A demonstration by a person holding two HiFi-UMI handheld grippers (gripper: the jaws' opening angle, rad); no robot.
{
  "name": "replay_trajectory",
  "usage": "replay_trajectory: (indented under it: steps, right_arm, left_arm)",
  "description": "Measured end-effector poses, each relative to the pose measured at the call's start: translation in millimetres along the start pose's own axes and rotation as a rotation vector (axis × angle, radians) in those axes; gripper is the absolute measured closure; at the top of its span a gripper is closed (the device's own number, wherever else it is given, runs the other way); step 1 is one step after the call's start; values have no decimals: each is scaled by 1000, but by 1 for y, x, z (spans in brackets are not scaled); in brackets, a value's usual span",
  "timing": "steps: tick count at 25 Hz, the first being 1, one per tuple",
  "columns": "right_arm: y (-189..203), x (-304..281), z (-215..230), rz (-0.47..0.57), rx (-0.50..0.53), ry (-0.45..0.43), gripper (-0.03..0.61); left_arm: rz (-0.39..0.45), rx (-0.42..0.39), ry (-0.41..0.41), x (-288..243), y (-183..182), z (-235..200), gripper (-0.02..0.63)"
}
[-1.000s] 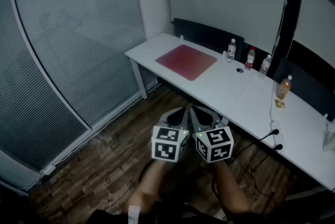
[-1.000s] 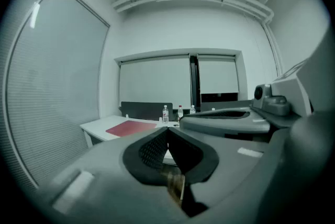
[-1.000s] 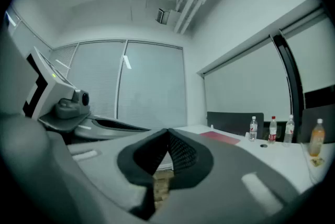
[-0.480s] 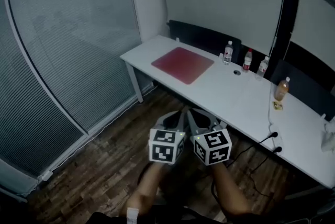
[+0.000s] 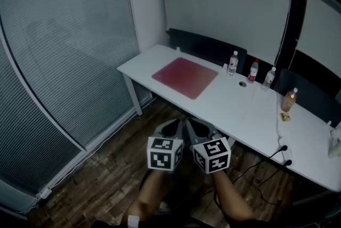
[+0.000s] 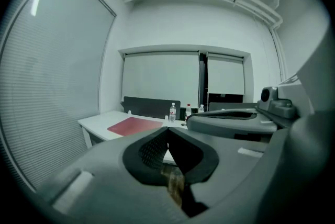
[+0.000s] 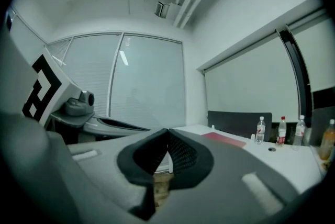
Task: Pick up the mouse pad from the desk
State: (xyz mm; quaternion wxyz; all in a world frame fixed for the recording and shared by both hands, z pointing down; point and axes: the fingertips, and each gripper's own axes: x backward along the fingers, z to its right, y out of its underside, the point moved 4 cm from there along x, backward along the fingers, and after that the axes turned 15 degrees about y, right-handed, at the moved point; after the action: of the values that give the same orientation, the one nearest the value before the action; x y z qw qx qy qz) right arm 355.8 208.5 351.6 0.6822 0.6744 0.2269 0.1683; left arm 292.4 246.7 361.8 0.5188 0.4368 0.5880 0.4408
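Approaching is the step I judge to be in hand. The mouse pad (image 5: 185,77), a red sheet, lies flat near the left end of the white desk (image 5: 242,110), close to the front edge, and nothing touches it yet. Just beyond its far right corner stands a water bottle (image 5: 233,63). Two more bottles (image 5: 253,70) stand further along the back edge, with an orange drink (image 5: 289,99) further right again.

Both my tools are out over the wooden floor (image 5: 106,168), in front of the desk and well apart from the pad. The left gripper (image 5: 171,128) and the right gripper (image 5: 198,128) are held side by side and aimed roughly at the desk. In each gripper view the two dark pads meet at the tips with nothing between them, so both are closed and empty.

For the next move I would need to bring one tool in over the front edge and spread its fingers. A thin sheet lying flat gives little to bite, so I expect to slide a lower finger under the corner or edge nearest me, then pinch. I would keep away from the bottle at the far corner.
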Motion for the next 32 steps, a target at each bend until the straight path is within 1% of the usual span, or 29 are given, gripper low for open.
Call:
replay_trajectory:
  steps: [9,14,21,28,32]
  right_arm:
    - [-13,-75,-34,-11,3,42,577]
    - [-17,-106,-53,-12,7,70,577]
    - [-18,-128,-72,-19,16,77,577]
    - [-13,-152,-73,-26,8,70,577]
    - [-10,-177,-69,-24,5,60,577]
  left_arm:
    - [8,-19,56,-8,-18,-80,607]
    - [6,-30,90,-7,-23,-114,607]
    - [14,-21,87,0,-24,-145,607]
    - [2,-15,80,-7,-18,-164,607]
    - [2,-17,56,-23,-16,-188,607]
